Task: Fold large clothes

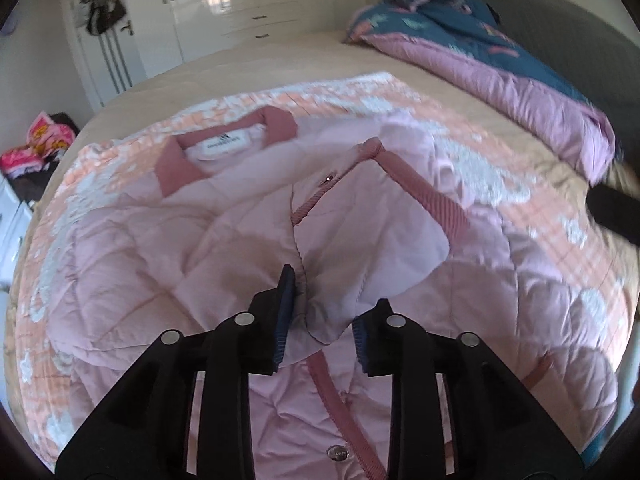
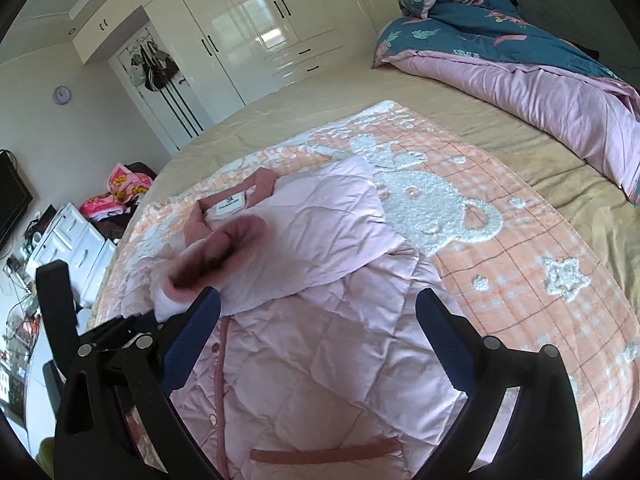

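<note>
A pale pink quilted jacket (image 1: 160, 264) with darker pink collar and trim lies on a peach checked blanket (image 1: 540, 216) on the bed. My left gripper (image 1: 324, 312) is shut on a fold of the jacket's sleeve and holds it lifted over the front. In the right wrist view the jacket (image 2: 320, 360) lies below my right gripper (image 2: 320, 320), which is open and empty just above it. The lifted sleeve with its blurred pink cuff (image 2: 224, 256) shows at the left, beside the left gripper's black body (image 2: 56, 300).
A rolled pink and teal duvet (image 2: 520, 68) lies at the far right of the bed (image 2: 280, 128). White wardrobes (image 2: 248, 40) stand behind. A white dresser (image 2: 76, 240) and a pile of bright clothes (image 2: 120, 192) are to the left.
</note>
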`<state>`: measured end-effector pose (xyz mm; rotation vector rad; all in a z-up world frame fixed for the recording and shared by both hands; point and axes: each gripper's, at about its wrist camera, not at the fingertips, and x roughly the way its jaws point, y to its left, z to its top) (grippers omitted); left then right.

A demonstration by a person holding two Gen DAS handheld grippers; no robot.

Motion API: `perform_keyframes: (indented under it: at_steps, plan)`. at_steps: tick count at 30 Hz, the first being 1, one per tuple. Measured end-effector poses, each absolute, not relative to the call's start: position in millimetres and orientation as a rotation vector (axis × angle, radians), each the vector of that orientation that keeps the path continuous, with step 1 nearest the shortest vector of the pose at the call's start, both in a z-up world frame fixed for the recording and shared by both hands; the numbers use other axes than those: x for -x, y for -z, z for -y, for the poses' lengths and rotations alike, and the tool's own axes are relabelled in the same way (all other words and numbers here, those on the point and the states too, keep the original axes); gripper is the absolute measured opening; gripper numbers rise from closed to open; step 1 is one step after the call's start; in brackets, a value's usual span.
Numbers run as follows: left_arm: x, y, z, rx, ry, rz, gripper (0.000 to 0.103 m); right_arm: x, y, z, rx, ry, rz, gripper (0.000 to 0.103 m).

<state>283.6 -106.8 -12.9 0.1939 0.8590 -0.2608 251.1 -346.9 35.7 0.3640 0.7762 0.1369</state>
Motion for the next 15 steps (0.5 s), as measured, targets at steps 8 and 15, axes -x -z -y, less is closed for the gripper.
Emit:
perform_keyframes:
  at_steps: [8,15]
  plan:
    - [-273.2,39.4,110.9,-0.246,0.323,-0.936,0.067,-255.2,-29.6,355.5,-0.369,-0.094,-0.791,0.098]
    - [-257.6,32.5,72.5,-0.101,0.423,-0.981,0.09,-262.8,-16.9,348.4,-0.369,-0.098,-0.826,0.098]
